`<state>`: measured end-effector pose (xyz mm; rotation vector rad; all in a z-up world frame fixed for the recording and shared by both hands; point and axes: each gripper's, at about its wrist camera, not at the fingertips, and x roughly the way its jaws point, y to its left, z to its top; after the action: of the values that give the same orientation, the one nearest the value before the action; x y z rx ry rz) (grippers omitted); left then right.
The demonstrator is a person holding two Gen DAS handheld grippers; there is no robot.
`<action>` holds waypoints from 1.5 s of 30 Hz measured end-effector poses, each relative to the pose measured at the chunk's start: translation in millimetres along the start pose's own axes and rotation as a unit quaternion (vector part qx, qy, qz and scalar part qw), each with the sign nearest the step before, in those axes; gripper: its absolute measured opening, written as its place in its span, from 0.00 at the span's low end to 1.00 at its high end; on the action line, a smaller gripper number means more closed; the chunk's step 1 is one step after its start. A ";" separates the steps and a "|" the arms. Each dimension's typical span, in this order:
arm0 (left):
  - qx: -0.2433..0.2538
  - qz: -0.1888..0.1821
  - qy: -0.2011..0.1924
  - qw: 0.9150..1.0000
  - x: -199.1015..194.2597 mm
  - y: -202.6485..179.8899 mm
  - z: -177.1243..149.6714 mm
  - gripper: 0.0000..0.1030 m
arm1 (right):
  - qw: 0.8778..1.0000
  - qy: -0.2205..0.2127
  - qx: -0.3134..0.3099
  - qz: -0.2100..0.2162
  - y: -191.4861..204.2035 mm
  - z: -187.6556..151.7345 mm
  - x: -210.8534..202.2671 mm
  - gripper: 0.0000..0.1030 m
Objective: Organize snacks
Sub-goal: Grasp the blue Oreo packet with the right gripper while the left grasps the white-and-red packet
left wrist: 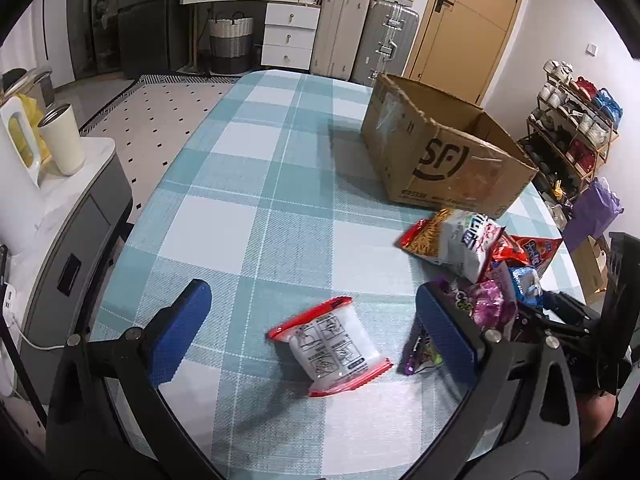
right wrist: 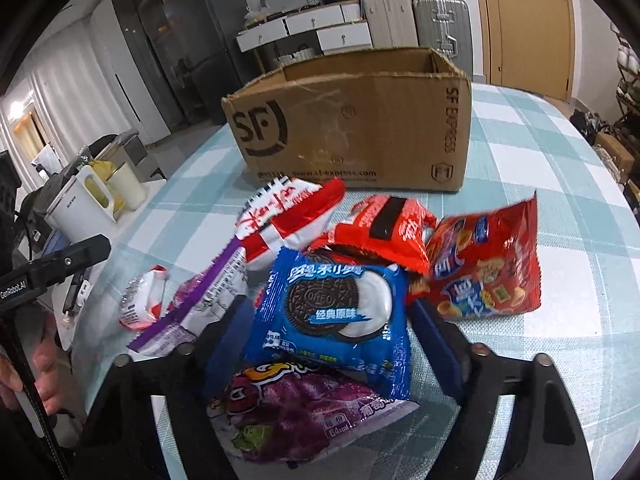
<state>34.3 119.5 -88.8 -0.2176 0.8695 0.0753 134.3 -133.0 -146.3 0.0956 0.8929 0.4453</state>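
Observation:
My left gripper [left wrist: 312, 296] hangs open over the checked tablecloth [left wrist: 248, 184]. A small red-and-white packet [left wrist: 328, 344] lies on the cloth between and just below its blue pads [left wrist: 180, 328], untouched. My right gripper [right wrist: 328, 312] is shut on a blue Oreo packet [right wrist: 332, 312], with a pad at each side edge. Below the Oreo packet lies a purple grape packet [right wrist: 296, 412]. Behind it are a red biscuit bag [right wrist: 488, 268], a red packet [right wrist: 384, 224] and a white-and-red bag [right wrist: 280, 216]. The open cardboard box [right wrist: 352, 128] stands beyond the pile.
The box [left wrist: 448, 160] sits at the table's far right, with the snack pile [left wrist: 460, 240] in front of it. A kettle and cup [left wrist: 60, 140] stand on a side cabinet to the left. A shoe rack [left wrist: 576, 128] is off the table's right edge. A person's hand [right wrist: 40, 368] shows at left.

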 end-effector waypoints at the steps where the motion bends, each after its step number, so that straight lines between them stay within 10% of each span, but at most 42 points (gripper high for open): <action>1: -0.001 0.001 0.001 1.000 0.7 1.5 -0.7 0.99 | 1.000 0.007 0.003 0.005 -1.4 -0.5 3.8 0.61; 45: 0.022 0.031 0.105 0.994 65.3 -7.2 -20.9 0.95 | 0.995 -0.054 0.003 0.083 -7.0 -5.2 -36.0 0.51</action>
<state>61.8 106.5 -150.7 -0.1587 1.0864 0.0920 113.1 -154.7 -125.1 0.1989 0.7822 0.5879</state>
